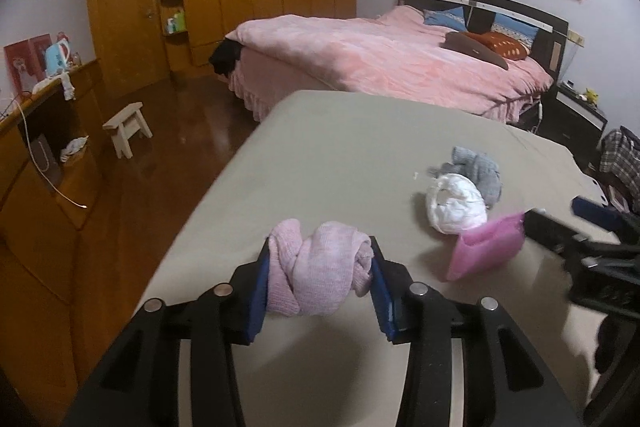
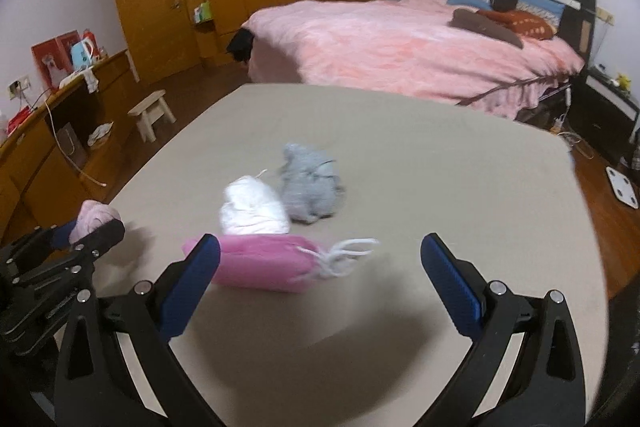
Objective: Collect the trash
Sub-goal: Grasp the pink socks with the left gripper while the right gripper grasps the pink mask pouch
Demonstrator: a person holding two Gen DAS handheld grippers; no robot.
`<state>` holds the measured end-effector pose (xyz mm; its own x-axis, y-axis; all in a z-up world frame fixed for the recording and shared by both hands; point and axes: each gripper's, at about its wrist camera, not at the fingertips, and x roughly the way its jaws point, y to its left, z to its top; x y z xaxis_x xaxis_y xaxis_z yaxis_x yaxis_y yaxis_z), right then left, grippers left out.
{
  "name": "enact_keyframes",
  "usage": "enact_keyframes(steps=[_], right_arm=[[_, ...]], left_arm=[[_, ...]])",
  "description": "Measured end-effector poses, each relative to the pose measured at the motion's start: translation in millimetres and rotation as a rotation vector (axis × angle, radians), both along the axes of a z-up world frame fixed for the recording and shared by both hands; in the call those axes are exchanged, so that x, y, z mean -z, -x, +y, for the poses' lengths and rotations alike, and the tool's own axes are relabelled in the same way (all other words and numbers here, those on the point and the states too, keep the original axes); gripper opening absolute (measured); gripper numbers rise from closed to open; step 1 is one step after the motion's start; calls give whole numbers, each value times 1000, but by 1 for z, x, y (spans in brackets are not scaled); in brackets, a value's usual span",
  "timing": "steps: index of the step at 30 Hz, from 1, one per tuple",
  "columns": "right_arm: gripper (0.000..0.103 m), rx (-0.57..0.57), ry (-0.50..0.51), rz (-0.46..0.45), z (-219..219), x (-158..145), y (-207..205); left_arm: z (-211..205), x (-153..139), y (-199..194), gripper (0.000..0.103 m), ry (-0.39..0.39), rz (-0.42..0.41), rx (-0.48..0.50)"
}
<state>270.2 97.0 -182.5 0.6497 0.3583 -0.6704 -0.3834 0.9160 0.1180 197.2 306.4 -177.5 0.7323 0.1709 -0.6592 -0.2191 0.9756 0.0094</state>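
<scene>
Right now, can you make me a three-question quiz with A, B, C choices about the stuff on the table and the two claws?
1. Where is the white bundle?
A. beside the grey bundle
B. on the bed
C. on the stool

2. What colour is the drawstring pouch?
A. green
B. bright pink
C. black

3. What is the left claw doing?
A. hanging open
B. gripping the pale pink sock bundle
C. gripping the pouch

Answers:
1 A, they touch on the table.
2 B, with white cords.
3 B, both pads press it; the right claw is open.
</scene>
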Motion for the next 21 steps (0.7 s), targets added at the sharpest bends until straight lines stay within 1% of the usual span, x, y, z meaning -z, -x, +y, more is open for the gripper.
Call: enact_keyframes(steps=[3, 8, 10, 11, 12, 16, 18, 19, 20, 21], right_arm=[[98, -12, 12, 39, 16, 10, -9], [98, -32, 29, 65, 25, 20, -7], [97, -47, 21, 80, 24, 23, -6], [93, -53, 17, 83, 24, 23, -6], [82, -68, 12, 90, 25, 23, -7], [58, -110, 10, 129, 27, 29, -9], [36, -135, 10, 140, 28, 29, -9], [29, -143, 11, 142, 28, 29, -8], [16, -151, 10, 145, 29, 29, -6], [11, -158, 8, 149, 27, 28, -6]], left_arm=[[4, -1, 2, 44, -3, -5, -9], [5, 1, -1, 44, -10, -4, -6], [5, 2, -1, 44, -4, -2, -8], [5, 3, 0, 44, -2, -2, -8], [5, 4, 0, 44, -2, -2, -8], [5, 4, 1, 44, 0, -2, -8], [5, 3, 0, 44, -2, 0, -9], [5, 3, 1, 44, -3, 1, -9], [4, 4, 1, 44, -3, 2, -9], [3, 4, 2, 44, -5, 1, -9]])
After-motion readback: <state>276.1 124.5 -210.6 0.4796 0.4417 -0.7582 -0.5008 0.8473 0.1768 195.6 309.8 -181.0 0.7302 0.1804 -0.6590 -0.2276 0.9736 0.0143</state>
